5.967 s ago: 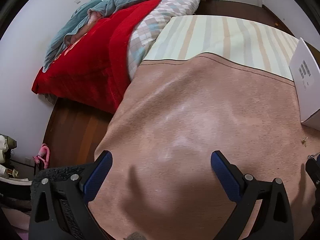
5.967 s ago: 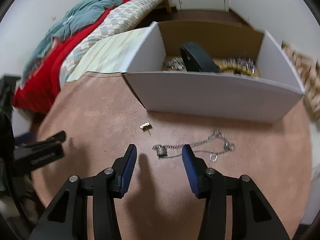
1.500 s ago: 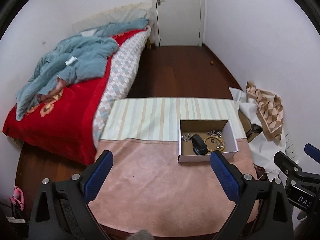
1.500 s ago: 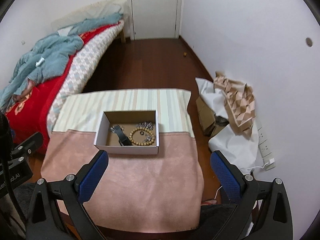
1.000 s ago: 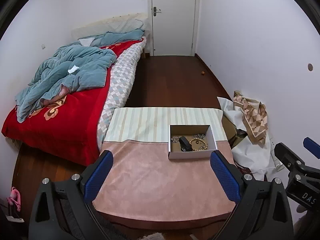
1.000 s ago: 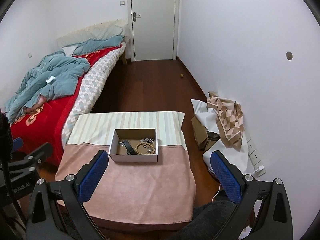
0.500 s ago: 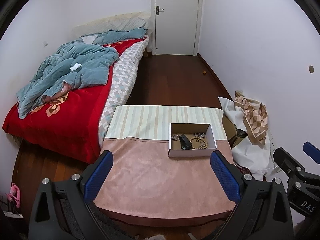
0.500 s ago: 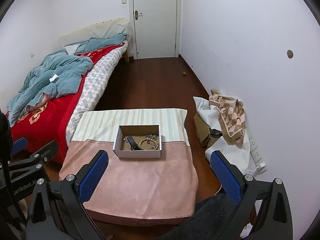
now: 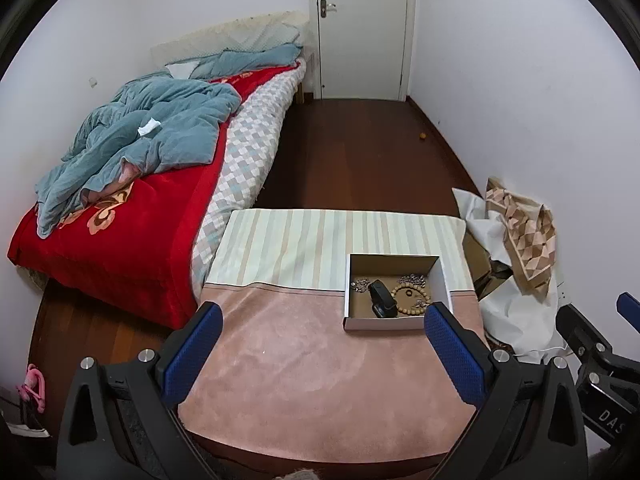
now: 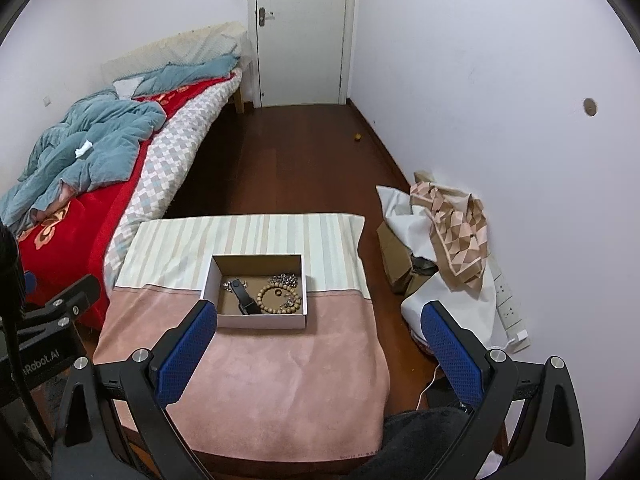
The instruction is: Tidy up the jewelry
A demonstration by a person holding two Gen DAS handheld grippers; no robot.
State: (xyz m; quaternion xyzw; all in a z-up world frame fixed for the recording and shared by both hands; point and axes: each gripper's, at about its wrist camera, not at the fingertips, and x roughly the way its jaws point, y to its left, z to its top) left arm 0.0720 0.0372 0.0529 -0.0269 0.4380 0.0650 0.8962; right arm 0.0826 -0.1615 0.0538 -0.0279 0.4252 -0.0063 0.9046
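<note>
Jewelry lies gathered in an open white box [image 9: 386, 323], ahead of both grippers and well below them. Left gripper [image 9: 320, 342]: jaws spread wide, blue pads [image 9: 191, 351] holding nothing. Right gripper [image 10: 316, 340]: jaws equally wide apart, nothing between its pads [image 10: 452, 354]. Both tools hang high above the table [image 10: 280, 380], apart from everything on it.

In the left wrist view the box sits ahead and toward the right finger; in the right wrist view it sits ahead, toward the left finger, which covers the box's near left corner. Contents: a wooden bead bracelet [image 10: 267, 307], a black band [image 10: 244, 298] lying just left of the beads, a small ring [image 10: 277, 292] inside the bead loop, and silver chain pieces [image 10: 283, 279] toward the far wall of the box. Finer detail of the chains cannot be made out.

The box straddles the seam where the pink cloth [image 9: 320, 392] meets the striped cloth [image 9: 304, 240]. Beyond the table's left side stands a bed [image 9: 132, 216] with a red cover and a blue quilt [image 9: 140, 140]. Right of the table, against the wall, lie white bags with a patterned fabric [image 10: 456, 236] on top. A shut door [image 10: 302, 32] closes the far end.
</note>
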